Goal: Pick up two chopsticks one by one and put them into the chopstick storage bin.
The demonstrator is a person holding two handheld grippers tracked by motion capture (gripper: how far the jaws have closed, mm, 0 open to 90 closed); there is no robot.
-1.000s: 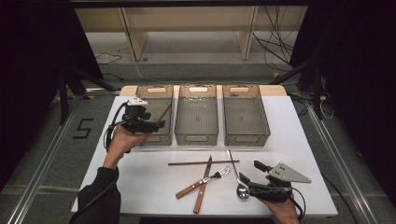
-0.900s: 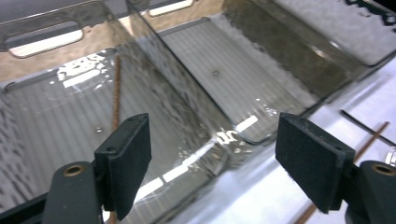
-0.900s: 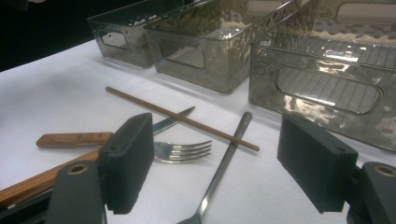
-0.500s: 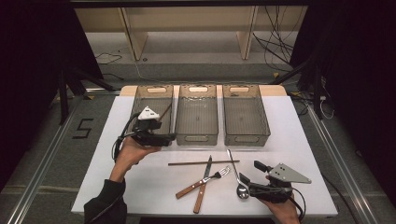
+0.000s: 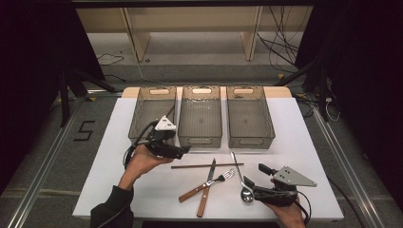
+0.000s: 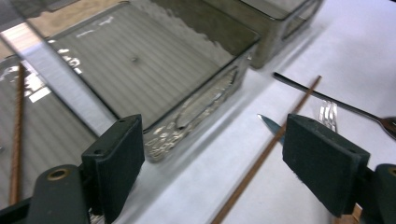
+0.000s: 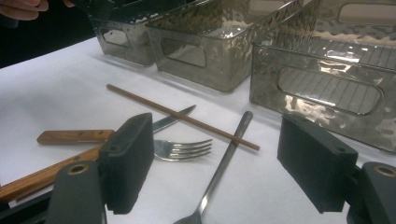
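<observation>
Sorting cutlery into bins, step in hand: judged from the layout, pick up the single chopstick (image 5: 207,166) lying on the white table (image 5: 313,142) and place it in the left bin (image 5: 153,114), where another chopstick (image 6: 17,135) already lies.

Landmark: the chopstick on the table. All positions below refer to it.

1. Left gripper (image 5: 183,150): it hovers just above the left end of the chopstick, between that end and the front wall of the left bin. Its jaws are spread wide and hold nothing; in the left gripper view the chopstick runs between the two pads (image 6: 119,163), nearer the right one.
2. To do the step well, lower the gripper until both pads straddle the stick, keep the jaw line square across its length, and close near the end, clear of the knife (image 5: 206,195) whose tip lies under the stick.
3. Lift straight up before swinging back to the bin, so the fork (image 5: 203,186) and spoon (image 5: 241,179) stay undisturbed.
4. Right gripper (image 5: 248,185): it rests on the table below the right end of the chopstick, beside the spoon bowl. Its jaws are spread wide and empty; the spoon handle lies between them without contact.
</observation>
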